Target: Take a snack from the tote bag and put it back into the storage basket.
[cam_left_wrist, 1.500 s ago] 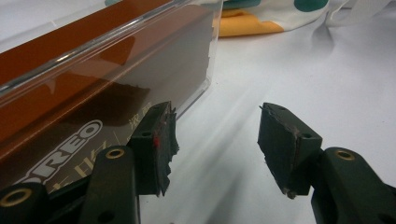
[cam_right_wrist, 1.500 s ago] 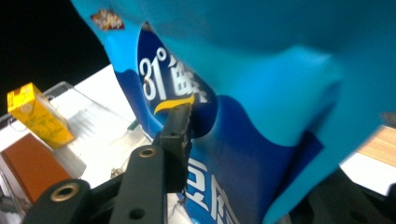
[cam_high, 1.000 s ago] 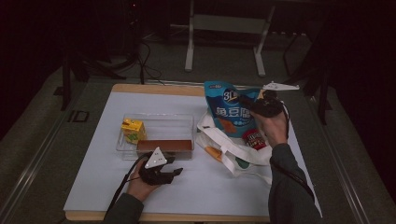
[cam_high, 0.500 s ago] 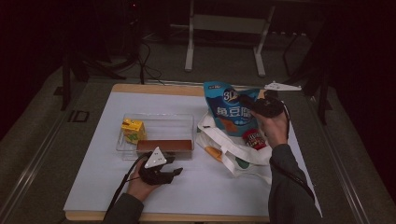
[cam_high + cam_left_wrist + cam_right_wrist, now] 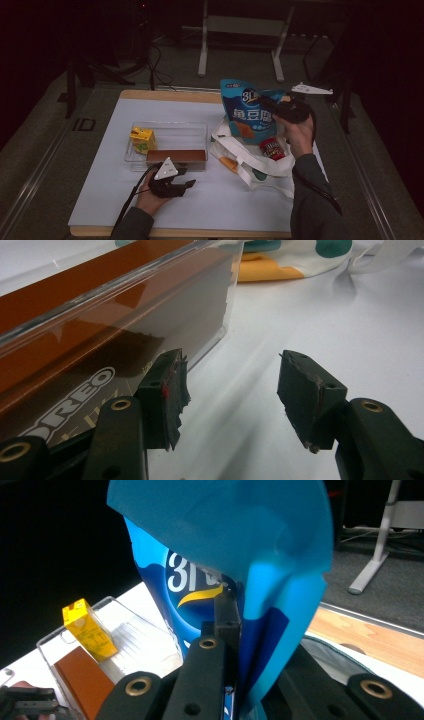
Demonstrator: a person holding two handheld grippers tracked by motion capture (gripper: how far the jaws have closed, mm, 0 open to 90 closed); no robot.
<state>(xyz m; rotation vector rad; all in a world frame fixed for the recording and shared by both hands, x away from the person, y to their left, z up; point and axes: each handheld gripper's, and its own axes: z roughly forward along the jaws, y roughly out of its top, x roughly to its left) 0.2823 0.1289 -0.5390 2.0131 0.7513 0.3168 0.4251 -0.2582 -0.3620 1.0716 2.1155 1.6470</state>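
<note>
A blue snack bag (image 5: 247, 112) stands upright over a white tote bag (image 5: 250, 160) at the table's right. My right gripper (image 5: 274, 106) is shut on the blue snack bag's (image 5: 220, 555) edge, holding it above the tote. A red can (image 5: 271, 148) lies in the tote's mouth. A clear plastic bin (image 5: 170, 131) holds a yellow juice carton (image 5: 141, 139) and a brown Oreo box (image 5: 176, 157). My left gripper (image 5: 186, 183) rests open on the table just in front of the bin, and its fingers (image 5: 165, 395) sit beside the brown Oreo box (image 5: 65, 355).
The white table top (image 5: 100, 185) has a wooden far edge (image 5: 170, 94). Beyond it on the dark floor stand a grey table frame (image 5: 240, 30) and cables. The yellow juice carton (image 5: 89, 629) and clear plastic bin (image 5: 135, 640) lie left of the held bag.
</note>
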